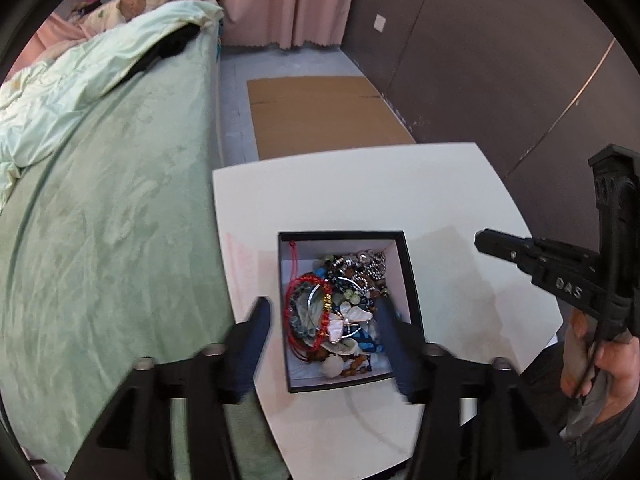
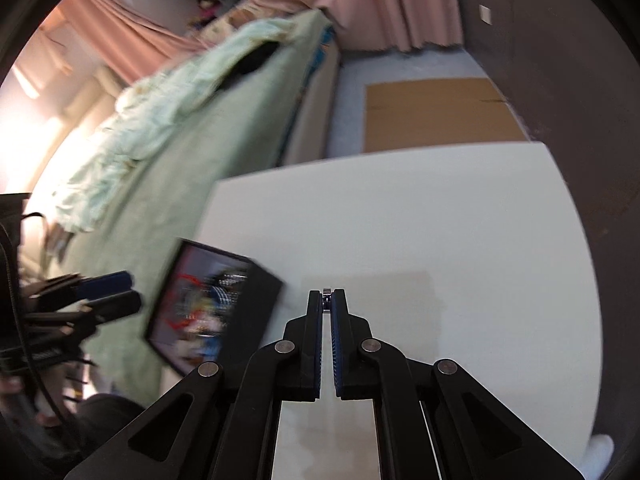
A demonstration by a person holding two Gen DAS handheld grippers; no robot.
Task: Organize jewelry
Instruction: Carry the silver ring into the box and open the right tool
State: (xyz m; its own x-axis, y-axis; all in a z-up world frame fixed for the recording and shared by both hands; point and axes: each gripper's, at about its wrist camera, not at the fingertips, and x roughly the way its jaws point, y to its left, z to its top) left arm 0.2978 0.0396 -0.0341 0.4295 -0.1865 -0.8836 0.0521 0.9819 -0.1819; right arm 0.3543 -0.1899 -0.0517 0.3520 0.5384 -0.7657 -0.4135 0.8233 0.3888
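Jewelry (image 1: pixel 340 312) lies heaped in a black box (image 1: pixel 412 280) with a white lining, and the box sits on a white table (image 1: pixel 320 188). In the left wrist view the box's long axis runs from the near table edge toward the far one, and its open top faces up. Inside the box, a red cord bracelet (image 1: pixel 308 280) lies on the left, a pale butterfly piece (image 1: pixel 348 320) sits near the middle, and silver chain and dark beads (image 1: pixel 368 264) crowd the far right corner. Strands overlap so much that single pieces underneath are hard to tell apart.

Over the box hangs the left gripper (image 1: pixel 324 320), its jaws spread apart, one finger outside the left wall and the other over the right side of the heap. Both fingers are blurred, and nothing is pressed between them.

To the right of the box, above bare table, the right gripper (image 2: pixel 327 300) is clenched on a small silvery piece (image 2: pixel 326 291) that peeks out at the fingertips. What the piece is cannot be made out. A hand (image 1: pixel 600 364) grips that tool's handle, cut off by the frame edge.

In the right wrist view the box is smeared by motion blur and its contents read only as colour patches.

Left of the table stands a bed (image 1: pixel 112 240) with green bedding, and beyond it cardboard (image 1: pixel 320 116) lies flat on the floor.
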